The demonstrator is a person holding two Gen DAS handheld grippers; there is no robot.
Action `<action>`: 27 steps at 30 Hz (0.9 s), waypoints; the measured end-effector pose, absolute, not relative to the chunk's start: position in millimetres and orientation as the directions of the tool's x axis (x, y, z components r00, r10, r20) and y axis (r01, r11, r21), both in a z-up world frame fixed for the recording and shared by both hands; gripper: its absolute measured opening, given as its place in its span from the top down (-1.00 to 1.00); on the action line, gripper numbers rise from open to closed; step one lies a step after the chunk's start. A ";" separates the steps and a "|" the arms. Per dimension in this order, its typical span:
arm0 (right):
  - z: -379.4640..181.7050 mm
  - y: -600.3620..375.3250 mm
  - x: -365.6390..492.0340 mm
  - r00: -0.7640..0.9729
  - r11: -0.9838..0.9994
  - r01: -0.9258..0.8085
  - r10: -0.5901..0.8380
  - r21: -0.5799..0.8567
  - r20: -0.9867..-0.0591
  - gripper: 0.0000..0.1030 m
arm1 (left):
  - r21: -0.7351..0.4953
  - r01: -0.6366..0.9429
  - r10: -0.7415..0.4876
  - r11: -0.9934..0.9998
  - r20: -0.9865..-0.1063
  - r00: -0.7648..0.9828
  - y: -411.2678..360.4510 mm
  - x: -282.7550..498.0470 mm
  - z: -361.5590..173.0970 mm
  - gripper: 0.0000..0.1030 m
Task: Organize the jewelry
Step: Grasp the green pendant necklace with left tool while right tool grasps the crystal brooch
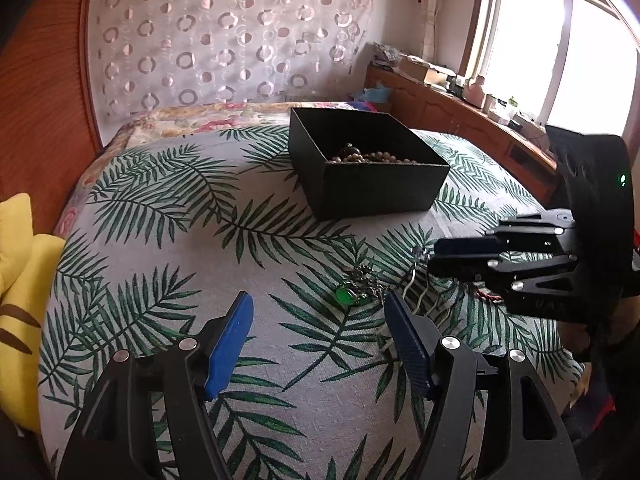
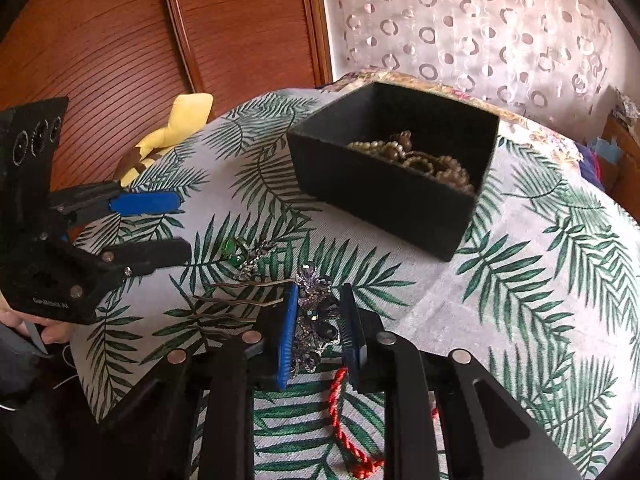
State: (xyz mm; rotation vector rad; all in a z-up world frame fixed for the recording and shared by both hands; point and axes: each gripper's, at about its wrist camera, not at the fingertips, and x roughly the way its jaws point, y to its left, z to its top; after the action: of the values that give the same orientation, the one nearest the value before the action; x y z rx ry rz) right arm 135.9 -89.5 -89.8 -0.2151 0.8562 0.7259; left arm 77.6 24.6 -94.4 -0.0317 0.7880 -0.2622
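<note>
A black open box (image 1: 376, 194) (image 2: 380, 200) on the palm-leaf bedspread holds brown bead strings (image 1: 372, 156) (image 2: 420, 160). In front of it lie a green pendant (image 1: 346, 295) (image 2: 230, 247) on a silver chain, a jewelled hair comb (image 2: 316, 312) with wavy metal prongs, and a red cord (image 2: 340, 412) (image 1: 490, 296). My right gripper (image 2: 320, 289) (image 1: 434, 258) has its blue pads against the comb's rhinestone head, shut on it. My left gripper (image 1: 319, 302) (image 2: 182, 226) is open just short of the green pendant, with nothing between its fingers.
A yellow plush toy (image 1: 20, 280) (image 2: 176, 120) lies at the bed's left edge by the wooden headboard (image 2: 100, 40). A patterned curtain hangs behind the bed. A low wooden cabinet (image 1: 460, 116) with clutter runs under the window at the right.
</note>
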 end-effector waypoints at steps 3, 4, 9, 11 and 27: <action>-83.0 -95.3 135.9 0.459 0.750 -0.655 0.490 0.091 -0.741 0.55 | -0.124 0.230 -0.249 0.965 -0.702 0.667 20.1 79.3 -96.2 -0.26; -80.9 -97.1 135.6 0.469 0.753 -0.653 0.486 0.081 -0.738 0.55 | -0.124 0.234 -0.252 0.964 -0.703 0.665 18.5 79.8 -96.4 -0.26; -71.1 -109.3 135.4 0.518 0.773 -0.633 0.452 0.030 -0.726 0.55 | -0.117 0.254 -0.259 0.960 -0.713 0.651 8.8 84.3 -98.8 -0.26; -68.9 -116.1 137.2 0.534 0.784 -0.621 0.437 0.015 -0.723 0.55 | -0.116 0.263 -0.264 0.958 -0.715 0.648 5.7 86.1 -99.4 -0.11; -72.8 -139.1 147.6 0.562 0.815 -0.579 0.408 0.010 -0.719 0.55 | -0.079 0.302 -0.256 0.950 -0.751 0.608 -8.1 102.2 -109.0 0.70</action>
State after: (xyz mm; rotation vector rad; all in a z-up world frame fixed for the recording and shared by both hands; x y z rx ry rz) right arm 147.6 -139.1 -72.8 -0.2389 0.7797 0.5876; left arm 102.2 -8.1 -109.0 0.0577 0.8581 -0.3229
